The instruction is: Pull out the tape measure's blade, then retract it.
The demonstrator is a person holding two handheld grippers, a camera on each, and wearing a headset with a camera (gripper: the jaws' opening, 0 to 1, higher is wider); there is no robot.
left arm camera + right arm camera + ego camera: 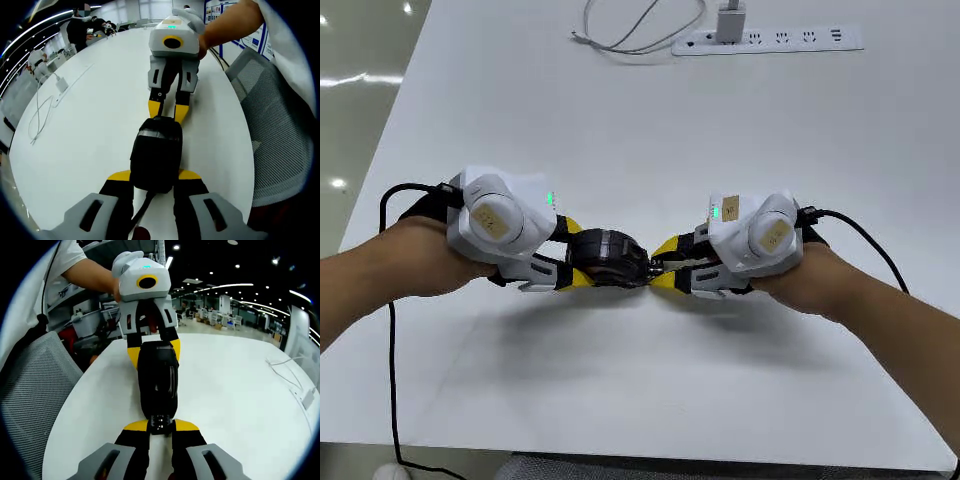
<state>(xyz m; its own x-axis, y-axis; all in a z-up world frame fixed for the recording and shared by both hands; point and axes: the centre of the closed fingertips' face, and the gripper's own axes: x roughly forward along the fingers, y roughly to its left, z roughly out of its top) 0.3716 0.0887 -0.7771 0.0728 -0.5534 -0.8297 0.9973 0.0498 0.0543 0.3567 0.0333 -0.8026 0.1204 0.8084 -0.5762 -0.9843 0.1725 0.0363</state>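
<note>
I am clamping my left gripper (576, 253) around the tape measure (605, 258), which is sitting low over the middle of the worktop (650, 130) between my two hands. My right gripper (663, 264) is meeting it nose to nose and pinching the blade end (161, 423) right at the case mouth. No length of blade is showing between case and jaws. So I am judging the pull as not yet begun, though a fully retracted blade would look the same. On that reading, both the drawing out and the retracting are left to do.
</note>
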